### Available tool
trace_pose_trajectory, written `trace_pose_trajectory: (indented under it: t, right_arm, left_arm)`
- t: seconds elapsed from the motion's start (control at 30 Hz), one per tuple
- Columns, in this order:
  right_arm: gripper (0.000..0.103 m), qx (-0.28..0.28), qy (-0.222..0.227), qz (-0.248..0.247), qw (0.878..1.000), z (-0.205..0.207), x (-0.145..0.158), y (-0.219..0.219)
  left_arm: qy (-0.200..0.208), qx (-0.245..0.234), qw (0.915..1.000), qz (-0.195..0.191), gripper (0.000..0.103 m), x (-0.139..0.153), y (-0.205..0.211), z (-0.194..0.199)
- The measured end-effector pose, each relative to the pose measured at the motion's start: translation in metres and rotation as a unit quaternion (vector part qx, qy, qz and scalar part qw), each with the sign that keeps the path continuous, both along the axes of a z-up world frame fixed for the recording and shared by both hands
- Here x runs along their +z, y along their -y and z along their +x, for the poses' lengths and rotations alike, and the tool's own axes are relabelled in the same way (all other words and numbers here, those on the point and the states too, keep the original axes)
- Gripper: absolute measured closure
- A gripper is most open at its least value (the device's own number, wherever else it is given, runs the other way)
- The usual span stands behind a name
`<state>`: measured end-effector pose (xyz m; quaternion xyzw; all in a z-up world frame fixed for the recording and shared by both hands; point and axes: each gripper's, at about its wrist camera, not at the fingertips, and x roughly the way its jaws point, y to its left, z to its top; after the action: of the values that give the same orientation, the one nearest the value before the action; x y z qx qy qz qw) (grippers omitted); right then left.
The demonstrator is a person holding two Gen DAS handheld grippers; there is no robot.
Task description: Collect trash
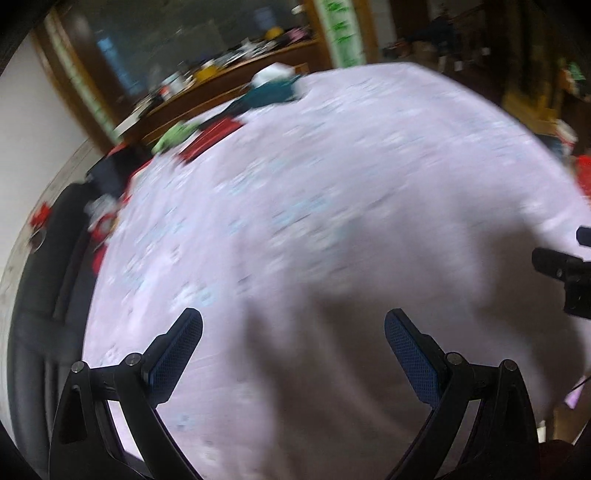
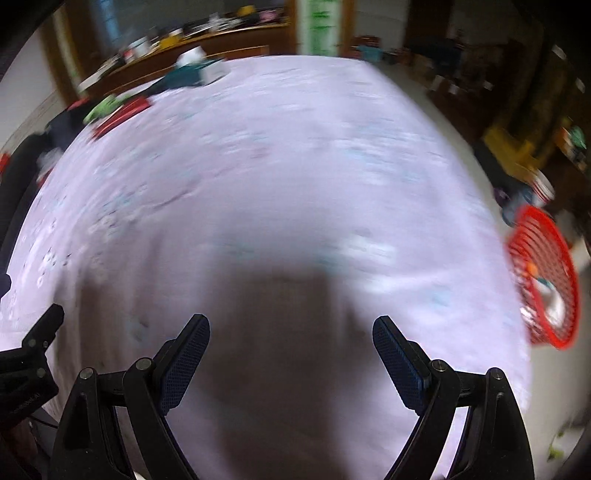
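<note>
Pink cloth with small pale marks covers the table [image 2: 280, 155], and both views are blurry. The left tongs [image 1: 293, 328] and the right tongs [image 2: 291, 332] both gape wide with nothing between them, above the cloth. A red basket [image 2: 543, 280] sits off the table's right side (bits of trash lie inside). Red and green things [image 2: 118, 109] lie at the far left corner.

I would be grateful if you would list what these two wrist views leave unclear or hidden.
- Items at the far edge of the bedsheet: motion blur in both views; teal bundle and red item unidentifiable.
- Red basket: contents blurred in the right wrist view.
- Right gripper in the left wrist view: cut off by the frame edge.
- Shelf clutter: blurred and small.
</note>
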<state>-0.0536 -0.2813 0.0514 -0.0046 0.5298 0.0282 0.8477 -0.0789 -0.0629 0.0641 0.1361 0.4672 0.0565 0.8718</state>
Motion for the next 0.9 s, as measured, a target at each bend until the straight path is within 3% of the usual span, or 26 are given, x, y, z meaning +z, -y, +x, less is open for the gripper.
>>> trace_pose_trajectory:
  t: [0.23,0.43,0.5,0.73,0.9]
  right_arm:
    - [0.011,-0.013,0.009,-0.002,1.0,0.038,-0.033,-0.05]
    - [0.007,-0.031,0.033,-0.028,0.999,0.053,-0.042,-0.068]
    - [0.0,-0.042,0.039,-0.033,0.998,0.056,-0.043,-0.069]
    - [0.0,-0.058,0.047,-0.02,0.997,0.064,-0.045,-0.067]
    - [0.0,-0.058,0.047,-0.02,0.997,0.063,-0.046,-0.067]
  left_arm:
    - [-0.019,0.025,0.9994,-0.015,0.005,-0.029,-0.056,0.022]
    - [-0.029,0.009,0.9977,-0.061,0.005,-0.044,-0.057,0.046]
    - [-0.039,0.005,0.9963,-0.076,0.005,-0.051,-0.058,0.052]
    - [-0.048,0.012,0.987,-0.153,0.003,-0.057,-0.074,0.07]
    - [-0.037,0.009,0.9879,-0.15,0.0,-0.059,-0.072,0.074]
